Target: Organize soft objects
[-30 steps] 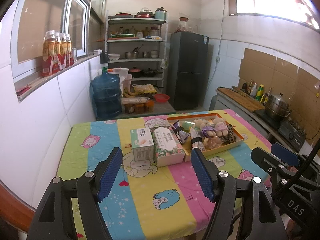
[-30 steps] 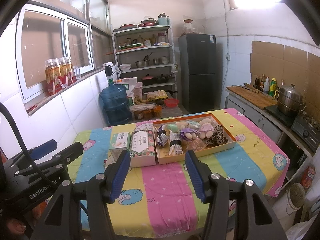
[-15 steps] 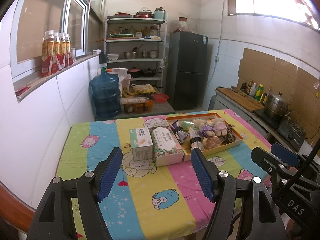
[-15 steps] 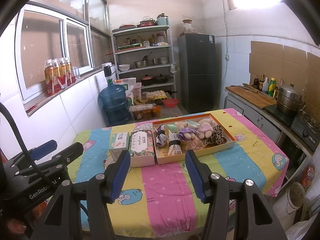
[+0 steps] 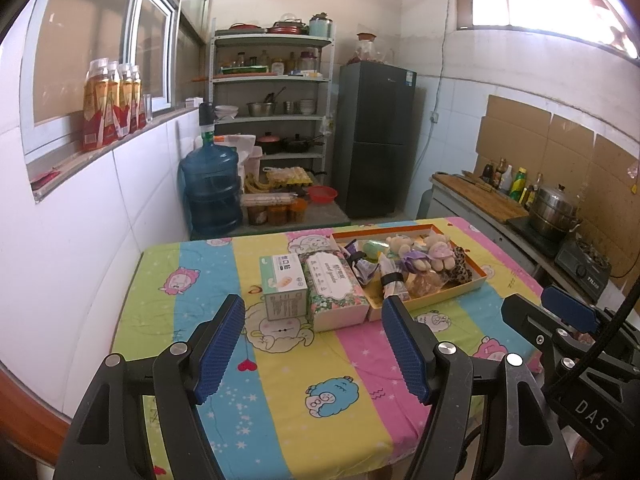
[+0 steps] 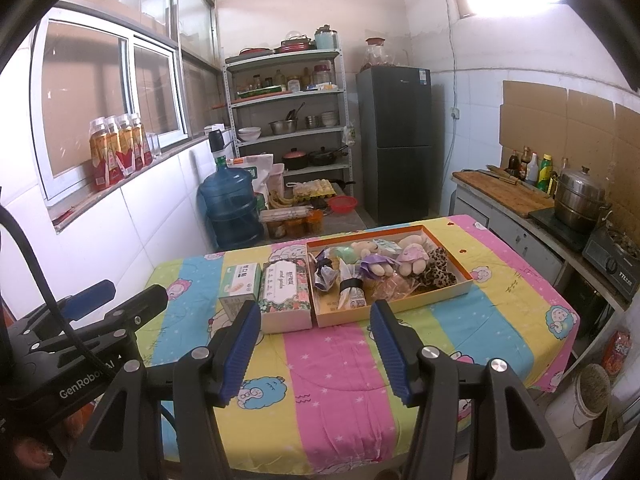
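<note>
An orange-rimmed cardboard tray [image 5: 472,285] [image 6: 466,280] sits on the striped cartoon tablecloth [image 5: 320,360] [image 6: 332,360]. Inside lie several soft items: small plush toys [image 5: 436,254] [image 6: 412,258], a leopard-print piece [image 6: 438,274] and wrapped bundles [image 6: 348,284]. Left of the tray stand a floral box [image 5: 336,292] [image 6: 285,292] and a small green-and-white box [image 5: 282,284] [image 6: 238,286]. My left gripper [image 5: 312,320] hangs open above the near table, short of the boxes, nothing between its fingers. My right gripper [image 6: 314,322] is open too, empty, in front of the tray.
A blue water jug [image 5: 211,192] and a low table of food stand beyond the far edge. A shelf rack [image 5: 272,112], a dark fridge [image 5: 376,136], and a counter with pot and stove [image 5: 556,216] line the room. Bottles [image 5: 110,104] stand on the windowsill.
</note>
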Demonstrator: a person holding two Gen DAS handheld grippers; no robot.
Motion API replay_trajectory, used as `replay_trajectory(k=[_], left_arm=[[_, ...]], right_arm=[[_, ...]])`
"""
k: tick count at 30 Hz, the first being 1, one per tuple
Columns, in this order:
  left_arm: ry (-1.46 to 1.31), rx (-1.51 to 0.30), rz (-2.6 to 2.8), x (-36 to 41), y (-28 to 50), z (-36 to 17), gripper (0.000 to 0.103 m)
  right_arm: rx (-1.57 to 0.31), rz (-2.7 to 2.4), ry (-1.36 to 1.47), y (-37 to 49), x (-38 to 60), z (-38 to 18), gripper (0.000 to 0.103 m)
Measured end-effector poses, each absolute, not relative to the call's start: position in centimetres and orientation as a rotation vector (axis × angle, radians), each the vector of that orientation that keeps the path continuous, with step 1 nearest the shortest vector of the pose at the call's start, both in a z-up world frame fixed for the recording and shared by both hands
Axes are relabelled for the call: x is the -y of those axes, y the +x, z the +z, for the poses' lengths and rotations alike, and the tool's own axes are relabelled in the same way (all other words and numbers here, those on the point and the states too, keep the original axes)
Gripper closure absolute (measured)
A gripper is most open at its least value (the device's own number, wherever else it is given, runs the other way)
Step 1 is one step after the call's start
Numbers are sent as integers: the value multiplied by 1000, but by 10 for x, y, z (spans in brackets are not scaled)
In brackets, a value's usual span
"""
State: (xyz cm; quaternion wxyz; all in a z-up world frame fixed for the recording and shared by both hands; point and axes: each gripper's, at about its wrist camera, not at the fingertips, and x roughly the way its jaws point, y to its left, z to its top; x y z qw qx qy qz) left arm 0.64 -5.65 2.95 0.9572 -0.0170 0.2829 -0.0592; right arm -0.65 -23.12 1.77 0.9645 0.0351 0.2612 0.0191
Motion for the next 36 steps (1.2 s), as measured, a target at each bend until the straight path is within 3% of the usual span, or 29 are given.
replay_trajectory(k=[36], left_arm=[[-33, -579, -124, 60, 7, 26, 31]], right_arm=[[-531, 41, 68, -6, 230, 16, 46]])
